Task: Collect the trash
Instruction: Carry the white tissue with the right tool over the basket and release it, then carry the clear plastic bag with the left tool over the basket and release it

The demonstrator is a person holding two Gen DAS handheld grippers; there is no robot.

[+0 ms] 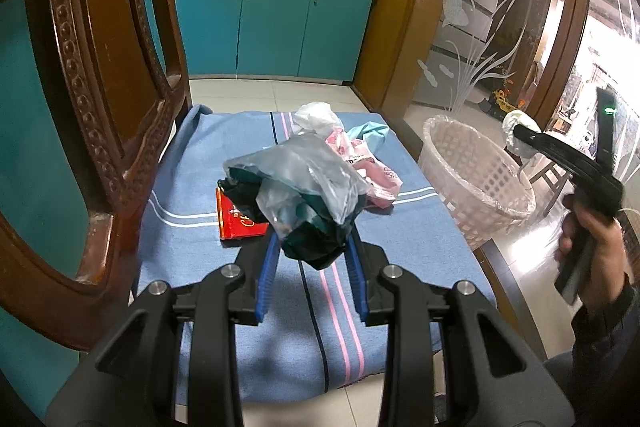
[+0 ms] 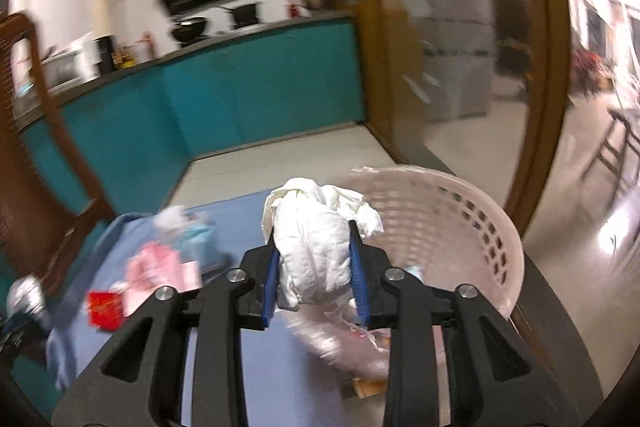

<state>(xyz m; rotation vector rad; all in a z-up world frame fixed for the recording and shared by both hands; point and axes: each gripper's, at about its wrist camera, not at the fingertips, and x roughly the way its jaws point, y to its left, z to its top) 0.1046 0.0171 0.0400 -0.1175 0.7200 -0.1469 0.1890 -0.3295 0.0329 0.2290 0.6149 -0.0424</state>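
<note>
Carrying: both tongs are loaded, and it's trash from cloth to basket.
Left tongs point(image 1: 312, 247): closed most of the way on a bag bundle point(image 1: 304, 187), clear plastic crumpled over something dark green, held just above the blue cloth point(image 1: 400, 239).
Right tongs point(image 2: 314, 259): pinched firmly on a white wad point(image 2: 316, 247), tissue or thin plastic by the look of it, poised at the near rim of the basket point(image 2: 472, 227).
Basket: pale lattice, lined with clear film, standing on the table point(image 1: 508, 291) just beside the cloth's right edge; a few scraps lie inside already.
Still to collect: a red packet point(image 1: 236, 223) flat on the cloth, a pink wrapper point(image 1: 380, 171), a pale blue scrap and a white bag behind them.
Risk one: the wad bulges well past the fingers, so I'd say an early release could land it on the rim or the table instead of inside.
Risk two: the basket looks light and sits near the table edge; a knock from the tongs might tip it or push it off.
Risk three: the bundle hangs loose, and its dark part could slide free of the plastic on the way over.
Hard to see: the right view is smeared with motion blur, so the basket's contents are vague.
Hidden: the bundle covers part of the red packet, and what the dark item is I cannot tell.
Cut off: a carved chair point(image 1: 100, 87) blocks the left side.
</note>
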